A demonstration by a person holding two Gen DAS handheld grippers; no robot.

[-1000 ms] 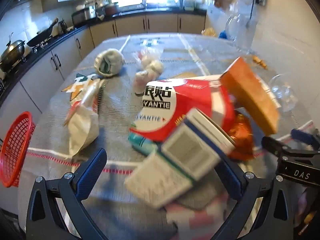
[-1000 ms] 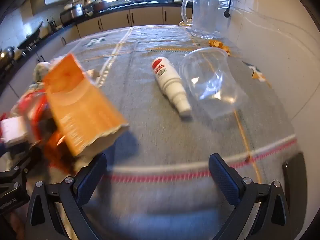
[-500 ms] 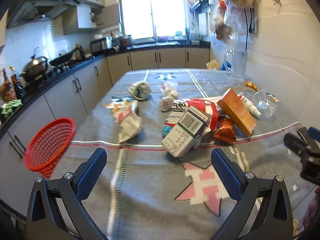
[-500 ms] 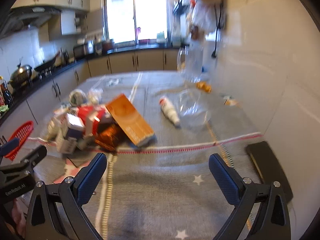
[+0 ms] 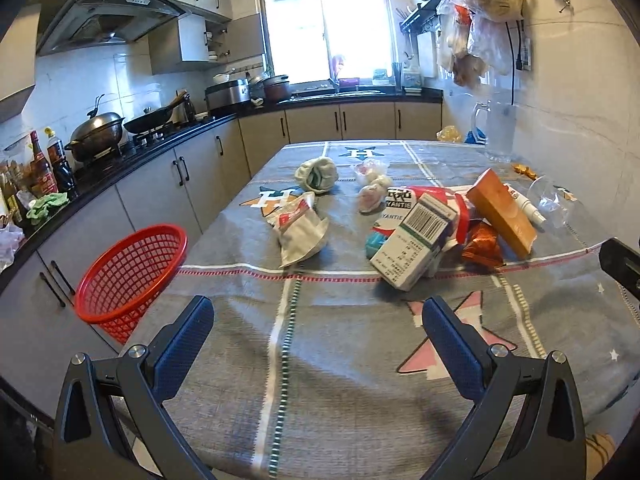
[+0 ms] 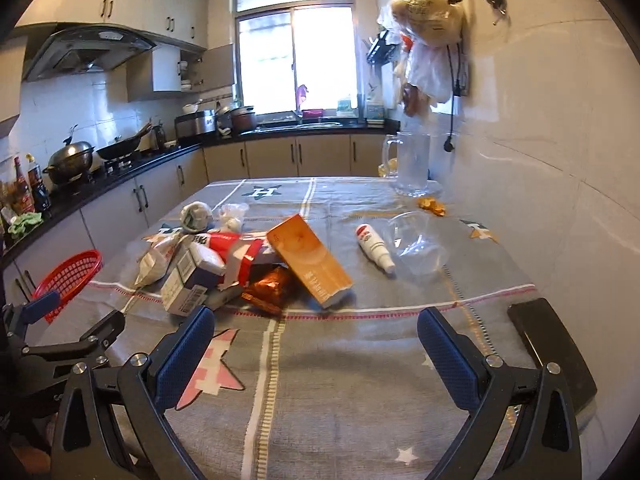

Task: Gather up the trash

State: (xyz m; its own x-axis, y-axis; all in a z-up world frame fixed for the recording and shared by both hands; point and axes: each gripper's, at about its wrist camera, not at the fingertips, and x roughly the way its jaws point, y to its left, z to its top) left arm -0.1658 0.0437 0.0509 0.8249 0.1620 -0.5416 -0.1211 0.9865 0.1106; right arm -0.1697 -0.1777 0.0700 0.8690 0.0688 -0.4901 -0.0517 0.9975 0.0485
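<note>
A heap of trash lies mid-table: a white carton with a barcode [image 5: 416,246] [image 6: 184,284], a red and white bag [image 5: 424,200] [image 6: 228,246], an orange box [image 5: 500,212] [image 6: 310,262], an orange foil wrapper [image 5: 482,242] [image 6: 270,290], a white crumpled bag [image 5: 298,228] [image 6: 154,264], a white tube [image 6: 374,246] and a clear plastic cup [image 6: 416,246]. A red basket [image 5: 132,272] [image 6: 68,278] hangs over the table's left edge. My left gripper [image 5: 316,344] and right gripper [image 6: 314,350] are both open and empty, held back over the near table, well short of the heap.
The grey patterned tablecloth [image 5: 328,360] covers the table. A glass pitcher [image 6: 412,166] stands at the far right by the tiled wall. A black flat object [image 6: 550,356] lies at the near right edge. Kitchen counters with pots [image 5: 96,132] run along the left.
Both grippers have pulled back and up from the heap, so the whole table now shows. The carton, which was close between the left fingers, now rests on the heap.
</note>
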